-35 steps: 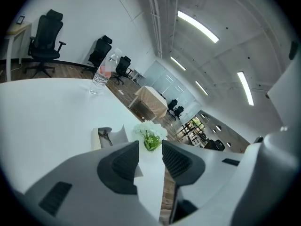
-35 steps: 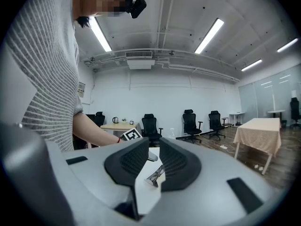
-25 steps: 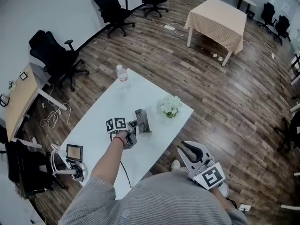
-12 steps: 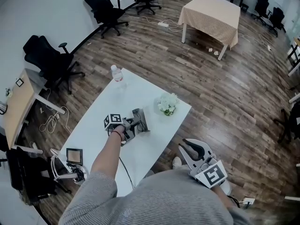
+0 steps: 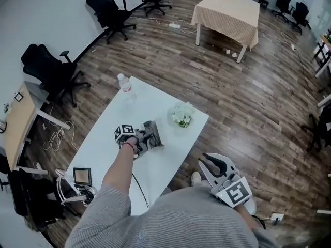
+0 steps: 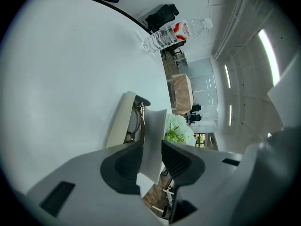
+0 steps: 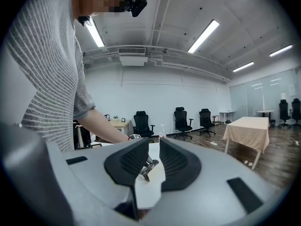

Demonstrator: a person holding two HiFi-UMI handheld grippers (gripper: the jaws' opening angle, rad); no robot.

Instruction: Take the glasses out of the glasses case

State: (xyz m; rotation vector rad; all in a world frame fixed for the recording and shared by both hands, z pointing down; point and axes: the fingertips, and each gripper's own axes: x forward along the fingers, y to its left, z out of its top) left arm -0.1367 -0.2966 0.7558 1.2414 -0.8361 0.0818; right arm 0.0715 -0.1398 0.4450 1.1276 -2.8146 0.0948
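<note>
The case (image 5: 151,133) is already open, but the glasses (image 6: 137,119) are not out yet, so the main step is left to do. It sits about mid-tabletop (image 5: 103,143), with flowers (image 5: 182,115) to its far right and a bottle (image 5: 124,83) well beyond it at the far end.

The left gripper (image 5: 145,140) is at the near side of the case. In the left gripper view its fingers (image 6: 123,166) are closed on the raised lid (image 6: 154,131), a thin pale panel standing on edge between them. This looks like holding the case open and steady.

The right gripper (image 5: 209,160) is off the tabletop, close to the person's body and well apart from the case. Its fingers (image 7: 129,161) show a narrow gap with nothing in it.

My guess is that the right gripper must now come across, take the glasses by the frame and lift them clear.

The case body is a pale, shallow shell lying flat. The glasses lie folded inside it, showing as a dark thin frame against the hinge side. Lens shape and colour are too small to tell.
</note>
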